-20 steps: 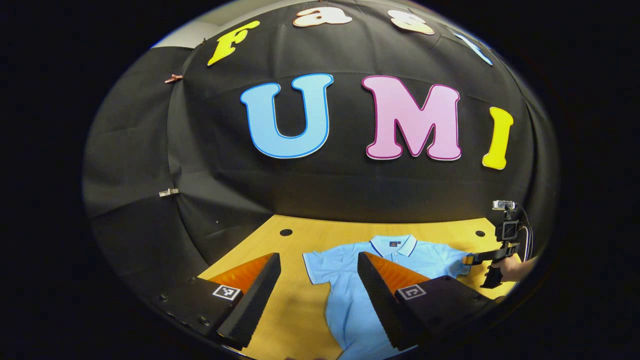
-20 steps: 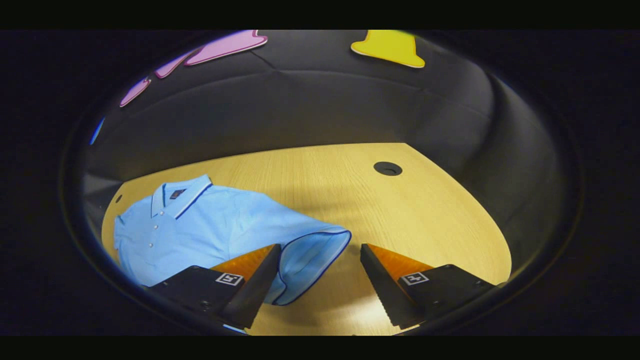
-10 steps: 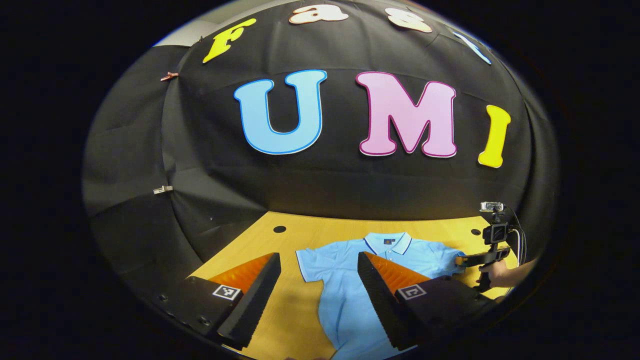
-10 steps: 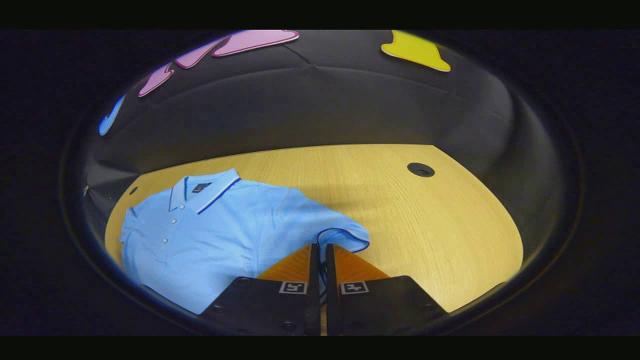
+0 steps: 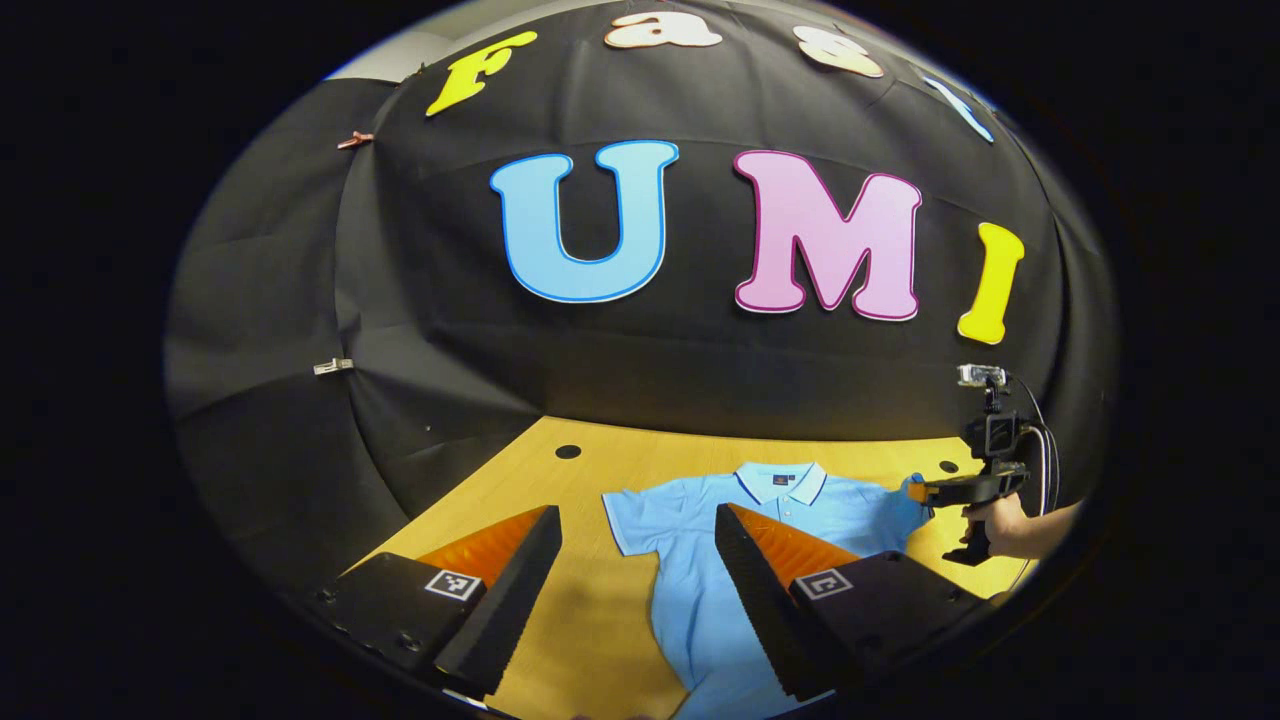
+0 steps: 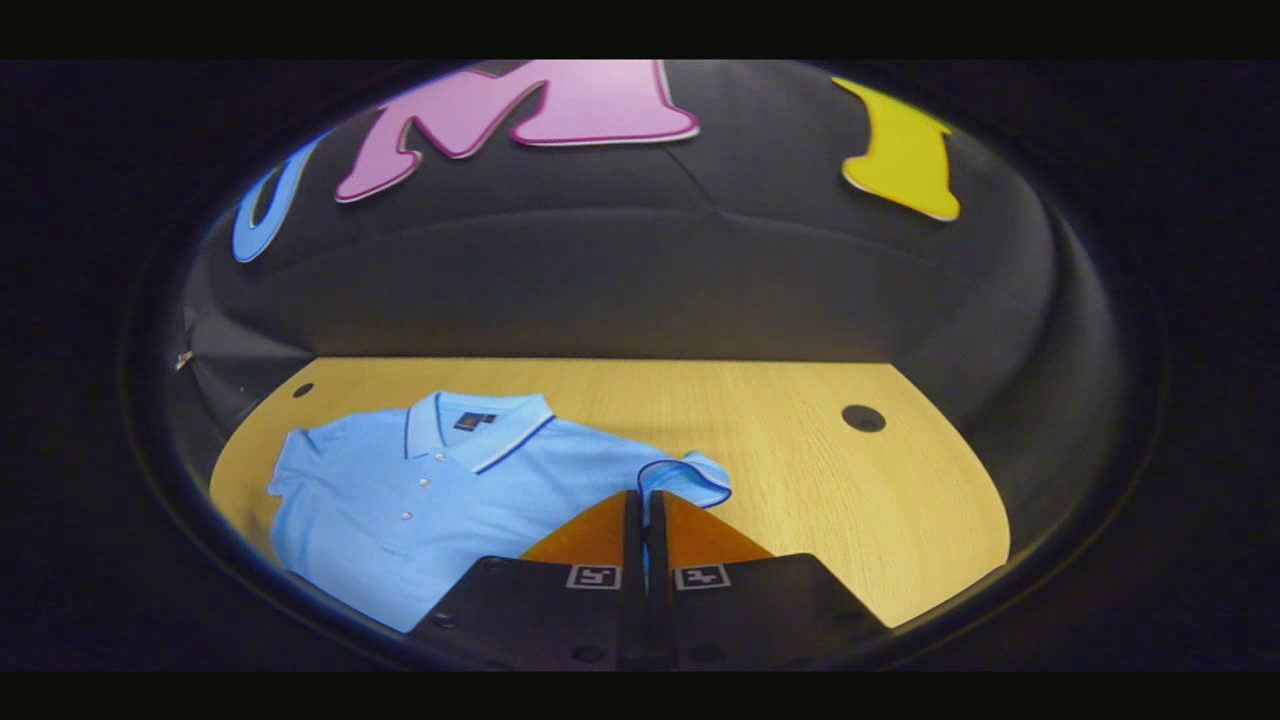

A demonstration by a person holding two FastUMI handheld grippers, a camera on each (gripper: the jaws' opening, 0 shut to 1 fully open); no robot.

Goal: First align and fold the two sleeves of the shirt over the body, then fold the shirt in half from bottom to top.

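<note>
Blue shirt: R gripper pinches 1 sleeve cuff for folding inward; L gripper wide, empty.

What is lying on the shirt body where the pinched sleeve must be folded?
Nothing visible does. The right gripper is shut on the sleeve, and the shirt body beside it lies flat and bare on the table.

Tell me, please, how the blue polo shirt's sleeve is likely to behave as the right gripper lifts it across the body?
Probably floppy: the sleeve already curls where the right gripper pinches it. Likely light, since the shirt lies thin and flat on the table. The body may drag slightly; nothing pins it, and the left gripper is open.
</note>
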